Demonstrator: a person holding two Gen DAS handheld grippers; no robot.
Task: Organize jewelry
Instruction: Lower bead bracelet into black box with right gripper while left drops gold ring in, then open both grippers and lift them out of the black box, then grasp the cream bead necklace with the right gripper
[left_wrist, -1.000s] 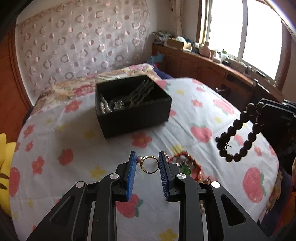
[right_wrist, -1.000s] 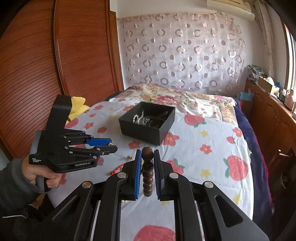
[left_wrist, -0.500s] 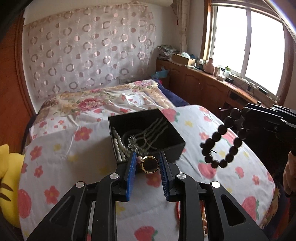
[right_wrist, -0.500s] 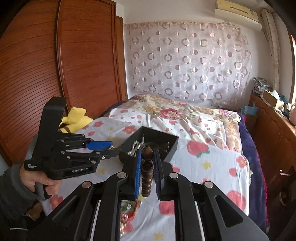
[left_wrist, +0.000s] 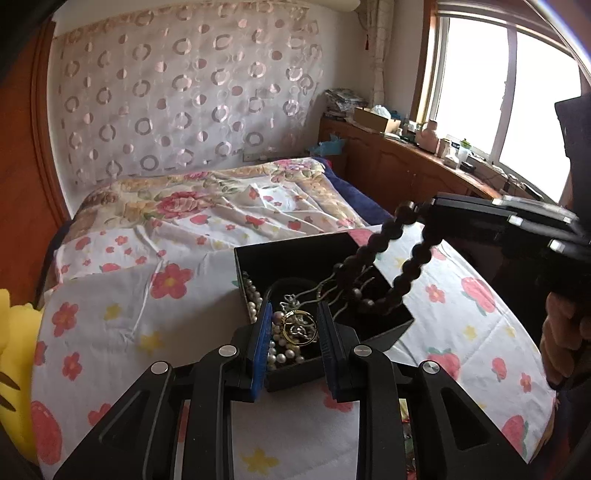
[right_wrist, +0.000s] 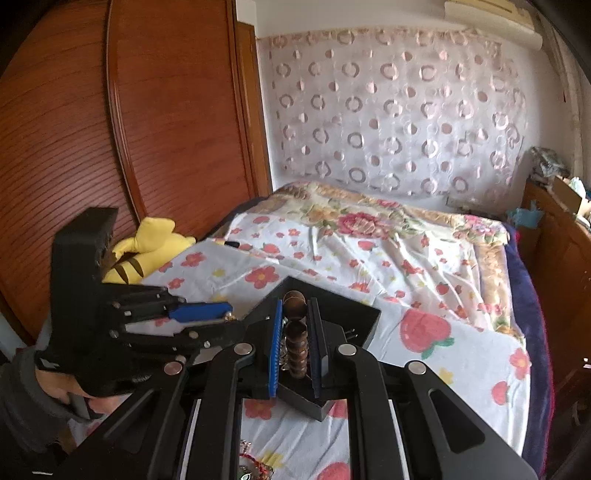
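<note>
The black box (left_wrist: 373, 336) sits on the floral bedsheet (left_wrist: 122, 306), near the bed's near edge, with one corner turned toward you. Open sheet lies to its left and beyond it toward the far headboard curtain (left_wrist: 184, 96); the right side of the bed drops off toward a wooden cabinet (left_wrist: 399, 166) under the window (left_wrist: 476, 74).

Inside the box you see a pearl strand (left_wrist: 255, 302) along the left wall, silver hair forks (left_wrist: 332, 288) leaning across the middle, and tangled chain beneath them.

Your left tongs (left_wrist: 291, 328) are clenched on a gold ring (left_wrist: 297, 326), held over the box's near left portion, above the pearls. Your right tongs (right_wrist: 294, 332) are clenched on a dark bead bracelet (right_wrist: 295, 343). In the left view the loop hangs from them down into the box's right half. Whether its lowest beads touch the contents cannot be told.

Loose red-and-gold jewelry (right_wrist: 255, 467) lies on the sheet nearer than the box. A yellow plush toy (right_wrist: 147, 247) rests at the bed's left edge against the wooden wardrobe (right_wrist: 110, 129).
</note>
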